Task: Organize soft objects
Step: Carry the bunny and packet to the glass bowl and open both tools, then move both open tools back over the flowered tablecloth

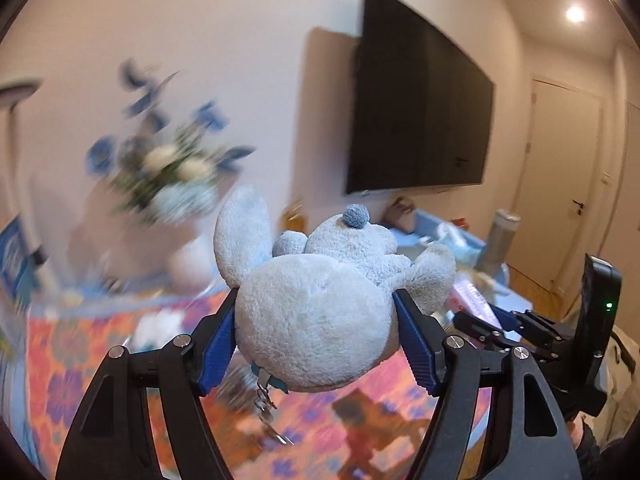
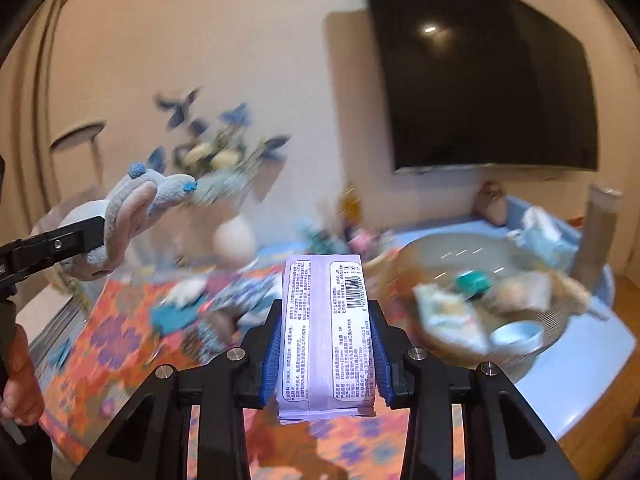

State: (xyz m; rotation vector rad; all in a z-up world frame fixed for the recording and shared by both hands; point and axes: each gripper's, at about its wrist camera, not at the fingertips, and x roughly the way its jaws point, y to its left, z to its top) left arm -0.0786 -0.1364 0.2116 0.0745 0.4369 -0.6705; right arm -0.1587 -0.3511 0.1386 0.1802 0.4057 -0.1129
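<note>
My left gripper [image 1: 316,344] is shut on a pale blue plush toy [image 1: 316,316] and holds it in the air above the table. The plush also shows at the left of the right wrist view [image 2: 132,208], clamped in the left gripper. My right gripper [image 2: 326,344] is shut on a lavender pack of tissues [image 2: 326,332] with a barcode label, held upright above the table. The pack shows in the left wrist view [image 1: 476,300] to the right of the plush.
An orange floral tablecloth [image 2: 116,336] covers the table. A wide bowl [image 2: 536,352] at the right holds several soft items and a small blue dish. A flower vase [image 2: 234,236] stands at the back. A grey cylinder [image 2: 600,232] and a wall TV [image 2: 480,80] are at the right.
</note>
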